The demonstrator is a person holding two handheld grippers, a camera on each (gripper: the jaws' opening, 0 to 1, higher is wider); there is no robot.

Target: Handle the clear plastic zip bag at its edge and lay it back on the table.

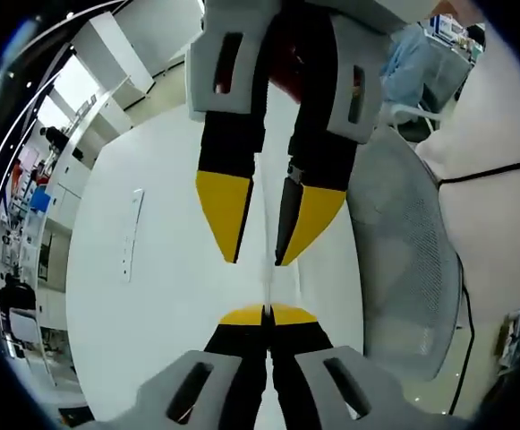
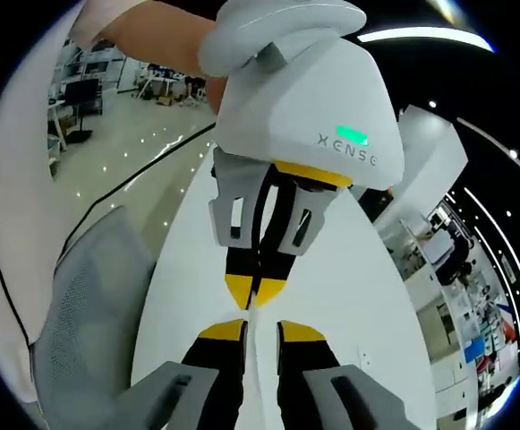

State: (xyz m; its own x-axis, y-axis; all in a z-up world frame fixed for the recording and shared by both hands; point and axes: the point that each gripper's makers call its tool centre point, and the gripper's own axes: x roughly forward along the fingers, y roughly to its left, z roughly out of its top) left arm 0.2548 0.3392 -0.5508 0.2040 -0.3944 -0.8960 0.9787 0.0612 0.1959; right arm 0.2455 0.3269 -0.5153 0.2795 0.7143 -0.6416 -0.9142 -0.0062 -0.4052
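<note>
Yellow tips of my left gripper rise at the bottom of the left gripper view, fingers pressed together on the edge of the clear plastic zip bag — a thin pale strip running up the middle. Facing it from the top of the frame, my right gripper has its fingers spread either side of that edge. From the right gripper view, the left gripper looks pinched shut at centre. I judge the bag is held taut above the white worktop — one pinch bearing it so the other can let go before lay-down.
</note>
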